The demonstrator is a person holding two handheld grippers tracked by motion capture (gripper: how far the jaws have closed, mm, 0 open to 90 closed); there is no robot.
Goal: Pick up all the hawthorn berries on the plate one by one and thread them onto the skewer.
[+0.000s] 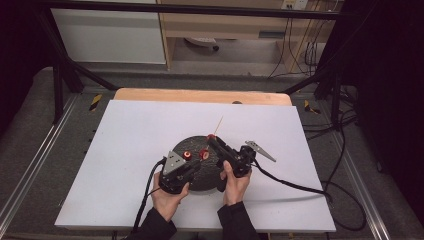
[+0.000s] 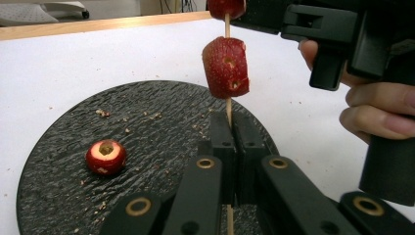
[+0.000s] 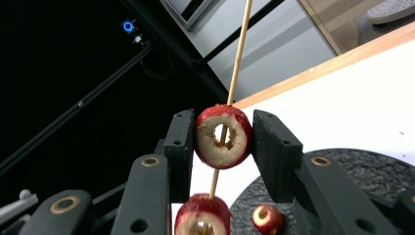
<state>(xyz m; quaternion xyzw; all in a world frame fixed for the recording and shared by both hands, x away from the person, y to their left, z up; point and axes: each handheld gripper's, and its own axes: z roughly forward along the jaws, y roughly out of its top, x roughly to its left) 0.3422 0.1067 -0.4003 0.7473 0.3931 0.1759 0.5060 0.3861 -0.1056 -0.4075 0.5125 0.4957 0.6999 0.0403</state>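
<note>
A thin wooden skewer (image 2: 228, 108) stands up from my left gripper (image 2: 234, 122), whose jaws are shut on its lower end. A red cored fruit piece (image 2: 226, 67) is threaded on the skewer above those jaws. Higher on the same skewer (image 3: 238, 54), my right gripper (image 3: 222, 139) is shut on a second red fruit ring (image 3: 210, 149), one pad pressing each side. One loose fruit piece (image 2: 106, 156) lies on the round black plate (image 2: 58, 161). From above, both grippers (image 1: 198, 161) (image 1: 213, 140) meet over the plate (image 1: 200, 182).
The plate sits mid-way on a white mat (image 1: 130, 150) that covers a wooden table (image 1: 200, 95). Crumbs dot the plate. The right gripper's cable (image 1: 295, 185) trails off to the right across the mat. A metal frame and floor cables surround the table.
</note>
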